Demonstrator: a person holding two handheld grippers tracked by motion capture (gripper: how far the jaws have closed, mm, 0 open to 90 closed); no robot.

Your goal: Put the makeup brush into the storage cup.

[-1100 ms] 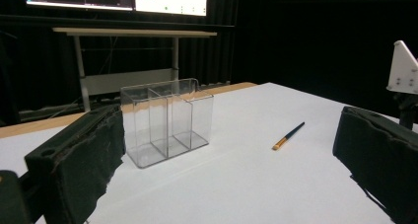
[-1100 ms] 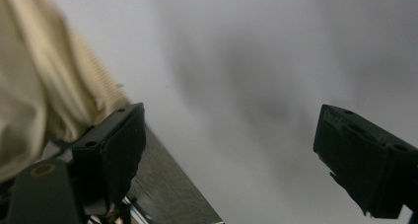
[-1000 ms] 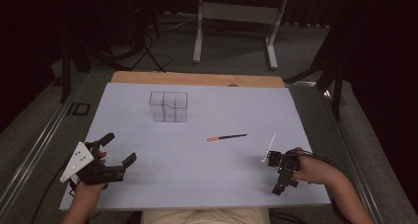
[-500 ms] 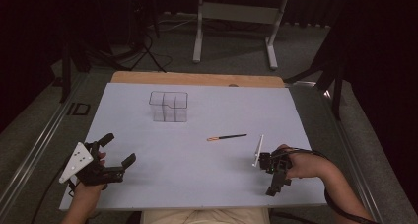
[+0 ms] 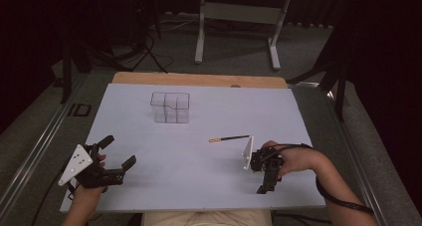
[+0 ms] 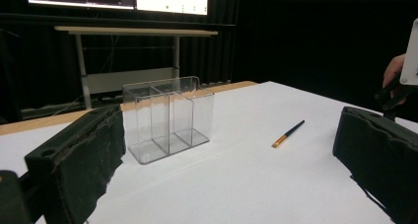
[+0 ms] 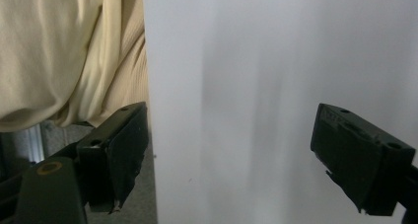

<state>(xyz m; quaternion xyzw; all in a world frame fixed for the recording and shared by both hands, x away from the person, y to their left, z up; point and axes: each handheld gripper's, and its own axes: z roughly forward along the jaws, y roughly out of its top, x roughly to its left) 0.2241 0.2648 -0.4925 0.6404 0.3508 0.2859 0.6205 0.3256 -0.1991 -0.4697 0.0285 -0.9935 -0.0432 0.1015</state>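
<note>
Since a moment ago the right tongs (image 5: 264,178) have slid leftward along the lower edge of the white desk (image 5: 199,186), toward the middle of the frame. At lower left, the left tongs (image 5: 118,155) rest on the desk, jaws spread wide and empty. Up past them, in the upper middle, stands the clear plastic compartment box (image 5: 170,107). Right of centre lies the thin black paintbrush with an orange tip (image 5: 229,138), just above the right tongs, which gape open over bare desk, holding nothing.
</note>
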